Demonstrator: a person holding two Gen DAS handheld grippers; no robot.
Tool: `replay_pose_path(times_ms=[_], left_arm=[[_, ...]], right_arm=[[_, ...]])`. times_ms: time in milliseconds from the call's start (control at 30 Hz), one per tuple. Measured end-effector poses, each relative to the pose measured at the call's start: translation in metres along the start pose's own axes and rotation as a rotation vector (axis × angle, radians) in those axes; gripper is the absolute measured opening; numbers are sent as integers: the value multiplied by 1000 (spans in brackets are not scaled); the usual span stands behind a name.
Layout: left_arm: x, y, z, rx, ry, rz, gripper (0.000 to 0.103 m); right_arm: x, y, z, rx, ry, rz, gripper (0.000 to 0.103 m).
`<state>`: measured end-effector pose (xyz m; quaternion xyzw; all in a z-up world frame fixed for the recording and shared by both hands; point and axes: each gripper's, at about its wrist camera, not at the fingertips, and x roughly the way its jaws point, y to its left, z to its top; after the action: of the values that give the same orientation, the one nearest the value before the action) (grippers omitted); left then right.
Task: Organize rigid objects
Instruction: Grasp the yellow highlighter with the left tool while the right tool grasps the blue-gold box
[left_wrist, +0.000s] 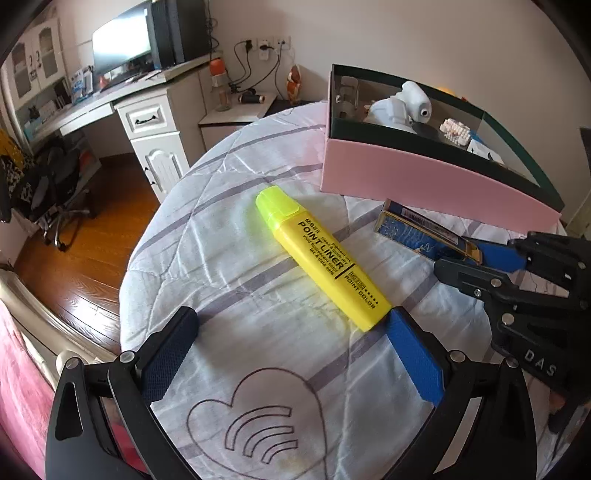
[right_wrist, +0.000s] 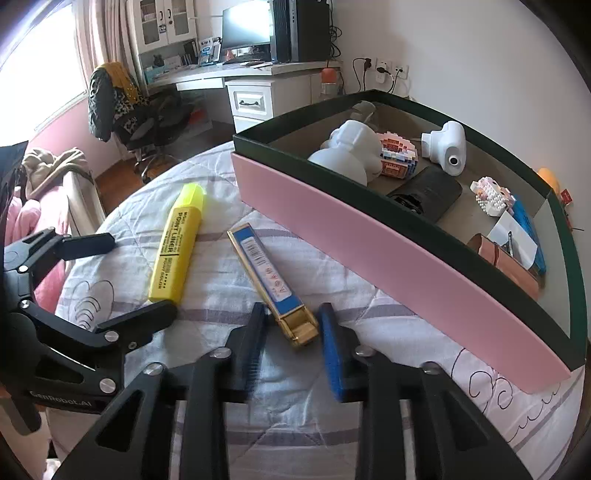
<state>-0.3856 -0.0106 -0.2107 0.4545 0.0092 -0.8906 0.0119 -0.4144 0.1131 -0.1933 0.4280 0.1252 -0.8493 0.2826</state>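
Yellow highlighter (right_wrist: 177, 240) beside pink box (right_wrist: 369, 254)

- We count one yellow highlighter (right_wrist: 176, 243) on the quilt.
- We count one blue-and-gold slim case (right_wrist: 272, 286).
- We see one pink box (right_wrist: 369, 254) (green-rimmed).
- We count two grippers: left gripper (left_wrist: 291, 354), right gripper (right_wrist: 291, 350).

White desk (right_wrist: 251, 74), wooden floor (left_wrist: 85, 258), bright window (right_wrist: 40, 66).

A monitor (right_wrist: 246, 32) stood on a white desk (right_wrist: 251, 72); beside it, an office chair (right_wrist: 146, 122) on wood flooring (left_wrist: 79, 266).
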Motion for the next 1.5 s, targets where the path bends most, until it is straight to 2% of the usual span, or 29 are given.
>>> replay_pose_path(times_ms=[267, 567, 633, 767, 900, 1033, 1133, 1300, 1367, 1467, 1500], left_arm=[[8, -13, 6, -25, -7, 63, 102], [11, -13, 11, -52, -6, 83, 102], [12, -17, 12, -40, -13, 92, 100], [10, -22, 13, -21, -35, 68, 80], [6, -23, 12, -5, -52, 39, 52], [1, -20, 8, 15, -52, 33, 40], [-3, -15, 3, 18, -51, 42, 39], [-13, -2, -10, -3, -51, 97, 41], [-16, 3, -12, -27, -52, 76, 41], [-14, 2, -9, -34, -49, 81, 47], [-13, 1, -8, -39, -49, 84, 53]], right_arm=[[-4, -8, -5, 63, -17, -44, 21], [-6, -10, -7, 78, -20, -58, 21], [-7, -10, -8, 81, -18, -62, 21], [-5, -8, -8, 79, -18, -69, 21], [-6, -8, -8, 82, -17, -71, 21], [-6, -9, -8, 87, -13, -70, 21], [-7, -8, -10, 90, -10, -71, 21], [-9, -7, -12, 93, -2, -78, 21], [-10, -7, -13, 96, -2, -79, 21], [-10, -7, -13, 99, -1, -81, 21], [-10, -6, -13, 99, 0, -82, 21]])
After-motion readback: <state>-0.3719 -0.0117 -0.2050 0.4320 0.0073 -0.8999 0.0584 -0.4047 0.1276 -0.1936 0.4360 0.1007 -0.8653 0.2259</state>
